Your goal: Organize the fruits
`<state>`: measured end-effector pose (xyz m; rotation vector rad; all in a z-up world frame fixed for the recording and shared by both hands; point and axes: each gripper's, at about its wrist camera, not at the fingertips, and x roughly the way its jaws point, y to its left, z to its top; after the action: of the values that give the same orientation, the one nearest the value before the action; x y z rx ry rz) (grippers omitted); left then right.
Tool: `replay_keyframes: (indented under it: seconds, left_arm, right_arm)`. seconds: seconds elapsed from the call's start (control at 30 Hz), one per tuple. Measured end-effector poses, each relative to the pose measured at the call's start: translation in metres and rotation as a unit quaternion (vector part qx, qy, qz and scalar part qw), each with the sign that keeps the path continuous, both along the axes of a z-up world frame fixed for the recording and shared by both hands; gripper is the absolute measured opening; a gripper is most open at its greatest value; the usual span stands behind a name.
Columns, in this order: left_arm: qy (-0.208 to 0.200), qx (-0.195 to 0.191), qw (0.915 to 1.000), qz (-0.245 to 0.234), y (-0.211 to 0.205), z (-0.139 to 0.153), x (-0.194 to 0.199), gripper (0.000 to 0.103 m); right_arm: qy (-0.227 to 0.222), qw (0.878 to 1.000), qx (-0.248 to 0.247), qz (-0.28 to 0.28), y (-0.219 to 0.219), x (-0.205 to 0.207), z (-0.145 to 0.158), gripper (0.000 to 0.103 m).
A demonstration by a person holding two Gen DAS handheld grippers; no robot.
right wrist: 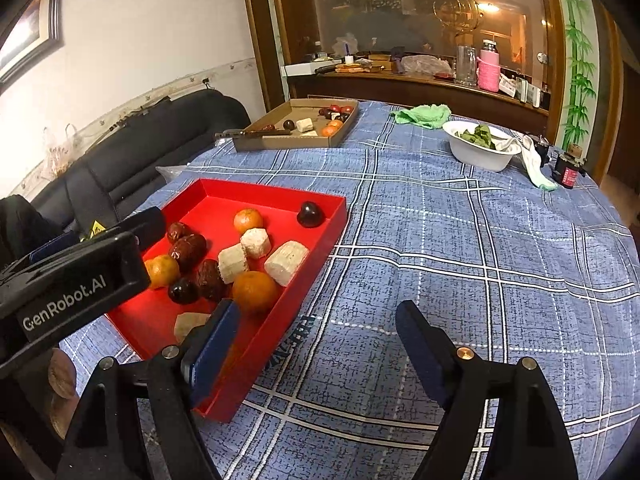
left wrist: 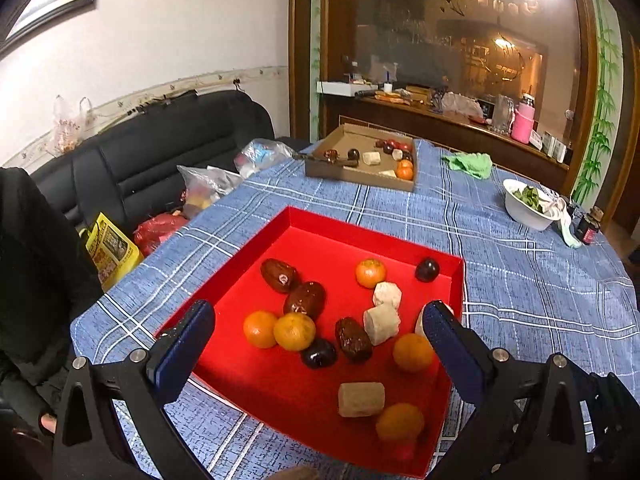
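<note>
A red tray [left wrist: 308,220] [right wrist: 340,216] on the blue plaid table holds several oranges [left wrist: 294,331], brown dates [left wrist: 305,300], dark plums [left wrist: 427,269] and pale chunks [left wrist: 381,323]. My left gripper [left wrist: 318,332] is open and empty, hovering over the tray's near part. My right gripper [right wrist: 316,332] is open and empty, its left finger over the tray's near right corner, its right finger over the cloth. The left gripper's body [right wrist: 80,280] shows at the tray's left side. A cardboard tray [left wrist: 360,178] [right wrist: 340,132] at the far side holds more fruit.
A white bowl of greens [right wrist: 478,154] [left wrist: 524,208], a green cloth [right wrist: 424,114] and a small dark jar [right wrist: 566,172] stand at the far right. A black sofa with bags [left wrist: 160,148] lies left of the table. A cluttered sideboard [left wrist: 440,116] is behind.
</note>
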<state>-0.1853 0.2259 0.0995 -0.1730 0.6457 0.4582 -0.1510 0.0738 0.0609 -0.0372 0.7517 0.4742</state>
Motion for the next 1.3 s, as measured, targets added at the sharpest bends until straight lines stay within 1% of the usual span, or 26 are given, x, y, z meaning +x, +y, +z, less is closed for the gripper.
replay_keyframes:
  seconds: [0.27, 0.67, 0.73, 0.8, 0.9, 0.93, 0.97, 1.03, 1.07, 1.1, 1.13, 1.17, 1.2, 1.23, 1.27, 1.3]
  left_arm:
    - [0.009, -0.019, 0.9998, -0.003, 0.010, -0.008, 0.001, 0.103]
    - [0.020, -0.036, 0.9991, -0.010, 0.019, -0.015, 0.003, 0.103]
    - [0.023, -0.035, 0.9991, -0.012, 0.023, -0.015, 0.004, 0.103]
    - [0.018, -0.039, 0.9990, -0.009, 0.039, -0.012, 0.001, 0.103]
    - [0.008, -0.078, 0.9969, 0.005, 0.074, -0.009, -0.008, 0.103]
    - [0.010, -0.090, 0.9959, 0.001, 0.085, -0.012, -0.009, 0.103]
    - [0.021, -0.101, 0.9947, -0.007, 0.091, -0.017, -0.009, 0.103]
    - [0.058, -0.132, 0.9891, -0.029, 0.100, -0.031, -0.007, 0.103]
    - [0.067, -0.146, 0.9861, -0.041, 0.102, -0.039, -0.008, 0.103]
    - [0.068, -0.152, 0.9848, -0.048, 0.103, -0.043, -0.010, 0.103]
    - [0.064, -0.150, 0.9853, -0.051, 0.102, -0.045, -0.013, 0.103]
    - [0.057, -0.141, 0.9870, -0.051, 0.102, -0.044, -0.017, 0.101]
    - [0.055, -0.138, 0.9878, -0.047, 0.103, -0.043, -0.019, 0.099]
    - [0.049, -0.142, 0.9877, -0.044, 0.106, -0.041, -0.020, 0.090]
    - [0.043, -0.149, 0.9870, -0.044, 0.109, -0.040, -0.022, 0.071]
    - [0.040, -0.155, 0.9860, -0.045, 0.111, -0.039, -0.023, 0.061]
  right_arm:
    - [0.009, 1.000, -0.009, -0.001, 0.008, 0.002, -0.006, 0.085]
    - [0.016, 1.000, -0.020, 0.001, 0.013, 0.002, -0.011, 0.085]
    - [0.017, 1.000, -0.022, 0.001, 0.011, 0.003, -0.012, 0.085]
    - [0.017, 1.000, -0.024, -0.006, 0.006, 0.006, -0.013, 0.085]
    - [0.017, 0.999, -0.022, -0.020, -0.004, 0.009, -0.012, 0.085]
    - [0.018, 0.999, -0.021, -0.020, -0.007, 0.011, -0.012, 0.085]
    - [0.019, 1.000, -0.018, -0.015, -0.008, 0.012, -0.010, 0.085]
    - [0.016, 1.000, -0.013, 0.011, -0.002, 0.012, -0.006, 0.085]
    - [0.014, 0.999, -0.014, 0.026, 0.003, 0.010, -0.004, 0.085]
    - [0.013, 0.999, -0.017, 0.045, 0.009, 0.009, -0.003, 0.085]
    - [0.014, 0.997, -0.020, 0.071, 0.020, 0.008, -0.002, 0.084]
    - [0.015, 0.996, -0.023, 0.088, 0.028, 0.007, -0.002, 0.082]
    - [0.017, 0.993, -0.033, 0.110, 0.040, 0.006, -0.003, 0.076]
    - [0.018, 0.991, -0.042, 0.124, 0.048, 0.005, -0.005, 0.072]
    - [0.020, 0.989, -0.054, 0.139, 0.059, 0.004, -0.007, 0.070]
    - [0.020, 0.985, -0.067, 0.156, 0.071, 0.003, -0.010, 0.069]
